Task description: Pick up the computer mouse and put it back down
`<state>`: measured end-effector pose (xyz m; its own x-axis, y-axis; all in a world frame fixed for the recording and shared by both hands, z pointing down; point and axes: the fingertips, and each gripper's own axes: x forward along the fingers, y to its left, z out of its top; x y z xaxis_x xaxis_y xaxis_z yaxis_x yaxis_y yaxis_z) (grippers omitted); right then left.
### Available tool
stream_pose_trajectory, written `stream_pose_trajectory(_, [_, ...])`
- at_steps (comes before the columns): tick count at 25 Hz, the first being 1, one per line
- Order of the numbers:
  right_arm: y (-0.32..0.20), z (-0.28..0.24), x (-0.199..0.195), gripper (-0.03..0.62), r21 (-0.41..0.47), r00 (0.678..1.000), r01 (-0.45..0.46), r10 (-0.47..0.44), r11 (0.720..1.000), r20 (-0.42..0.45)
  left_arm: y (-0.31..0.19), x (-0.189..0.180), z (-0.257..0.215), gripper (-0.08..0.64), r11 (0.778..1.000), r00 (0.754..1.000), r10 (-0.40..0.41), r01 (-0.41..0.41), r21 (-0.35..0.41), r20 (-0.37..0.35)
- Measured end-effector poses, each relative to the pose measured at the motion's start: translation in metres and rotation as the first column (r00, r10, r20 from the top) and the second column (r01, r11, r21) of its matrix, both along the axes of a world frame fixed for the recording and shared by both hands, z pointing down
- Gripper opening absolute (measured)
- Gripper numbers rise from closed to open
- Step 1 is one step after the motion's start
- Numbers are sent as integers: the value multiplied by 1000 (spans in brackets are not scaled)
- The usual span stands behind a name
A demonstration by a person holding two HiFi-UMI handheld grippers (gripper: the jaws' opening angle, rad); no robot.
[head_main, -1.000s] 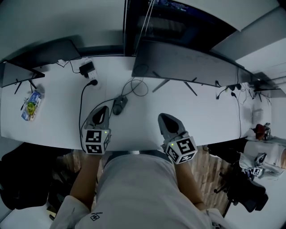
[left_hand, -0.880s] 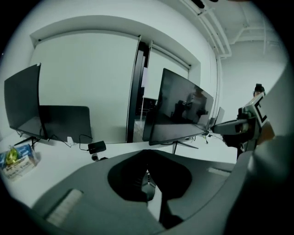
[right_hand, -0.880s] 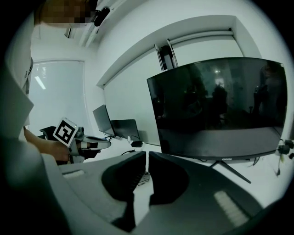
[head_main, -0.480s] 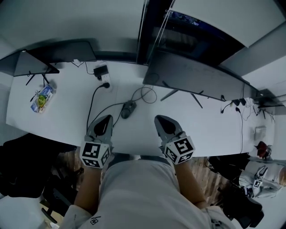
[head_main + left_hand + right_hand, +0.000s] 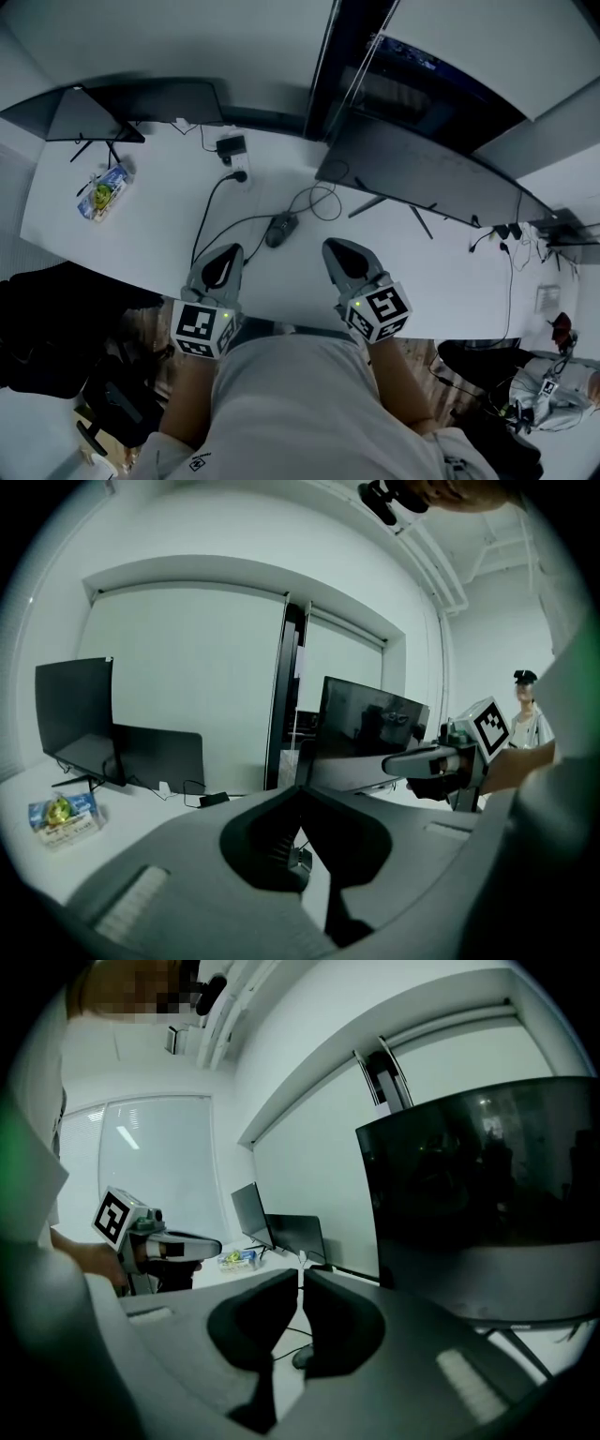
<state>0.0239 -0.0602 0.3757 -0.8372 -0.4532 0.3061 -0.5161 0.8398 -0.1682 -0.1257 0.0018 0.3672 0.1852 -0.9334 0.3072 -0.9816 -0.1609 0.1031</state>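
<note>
Looking down at the white desk (image 5: 141, 239), you have the computer mouse (image 5: 280, 228) lying flat on it, touched by neither tool. Your left gripper (image 5: 228, 251) and right gripper (image 5: 330, 247) hover near the desk's front edge, each with its jaws brought together on nothing.

The mouse sits ahead of both, between their lines of aim. It is forward and right of the left tips and forward and left of the right tips. It looks about equally far from each, so neither hand is clearly nearer.

Its long axis runs on a slant, with the near end leaning left and the far end leaning right. From the far end its cord (image 5: 314, 199) loops off toward the monitor (image 5: 422, 169). Your left gripper's heading seems to follow that slant more closely, while the right one cuts across it.

A mouse at rest with both tools clear fits the moment before a lift as well as the moment after it is set back down. Should a grasp be due, shut jaws would have to part before they could straddle its narrow sides.
</note>
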Motion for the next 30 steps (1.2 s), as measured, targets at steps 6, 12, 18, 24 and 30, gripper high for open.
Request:
stream_pose_trajectory(6, [10, -8, -9, 18, 26, 999, 41, -41, 999, -9, 6, -6, -5, 9, 1000, 1000, -17, 17, 7, -25])
stream_pose_trajectory(12, [20, -8, -12, 18, 25, 998, 64, -63, 998, -30, 11, -10, -3, 9, 1000, 998, -22, 23, 5, -57])
stream_pose_trajectory(18, [20, -9, -3, 18, 27, 998, 52, -51, 998, -40, 12, -5, 3, 9, 1000, 998, -8, 7, -7, -69])
stream_pose_trajectory(24, [20, -9, 4, 18, 29, 999, 30, -29, 999, -44, 8, -2, 3, 9, 1000, 998, 15, -16, -6, -56])
stream_pose_trajectory(30, [20, -13, 3, 18, 36, 999, 20, -19, 999, -34, 7, 0, 2, 9, 1000, 998, 24, -25, -1, -58])
